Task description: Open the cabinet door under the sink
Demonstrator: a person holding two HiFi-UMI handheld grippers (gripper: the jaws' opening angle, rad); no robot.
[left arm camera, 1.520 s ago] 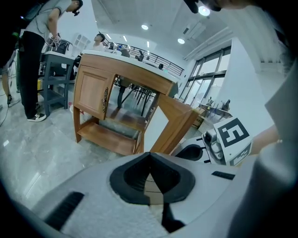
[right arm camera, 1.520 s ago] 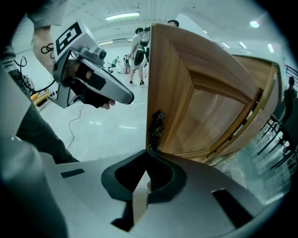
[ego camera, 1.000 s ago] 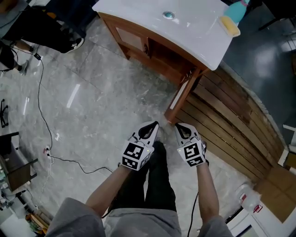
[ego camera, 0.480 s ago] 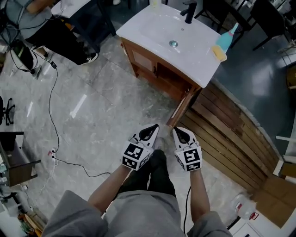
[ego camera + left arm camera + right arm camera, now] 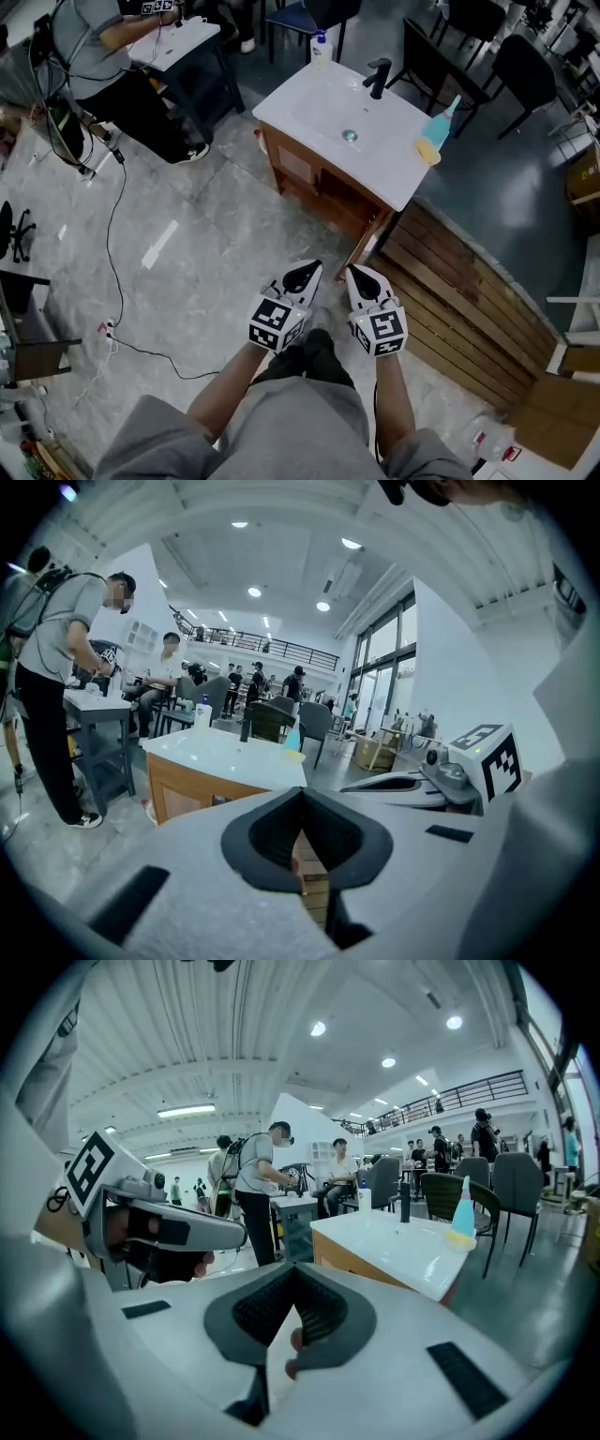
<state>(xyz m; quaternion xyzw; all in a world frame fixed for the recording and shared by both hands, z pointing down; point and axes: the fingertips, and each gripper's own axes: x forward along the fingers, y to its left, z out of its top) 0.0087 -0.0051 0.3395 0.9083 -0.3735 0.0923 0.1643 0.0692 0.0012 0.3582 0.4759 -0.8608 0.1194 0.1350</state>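
The sink cabinet (image 5: 323, 192) is seen in the upper middle of the head view, under a white basin top (image 5: 314, 108) on which a black tap (image 5: 379, 77), a soap bottle (image 5: 321, 47), a blue bottle (image 5: 450, 114) and a yellow sponge (image 5: 427, 152) are set. Its cabinet door (image 5: 370, 246) is swung outward from the front right corner, edge-on to the camera, while the left panel (image 5: 295, 169) is shut. A wooden slat platform (image 5: 459, 291) is laid to the right, a black cable (image 5: 112, 234) is trailed over the grey floor (image 5: 216, 234) at the left, and a seated person (image 5: 103, 37) is seen in the upper left. The left gripper (image 5: 309, 272) and right gripper (image 5: 361, 277) are held side by side in the lower middle, near the door's free end but apart from it, each with its jaws closed on nothing. Compared with half a second before, the cabinet is shown smaller and higher in the frame, and the tap and soap bottle have come fully into view. The grippers are placed much as before.
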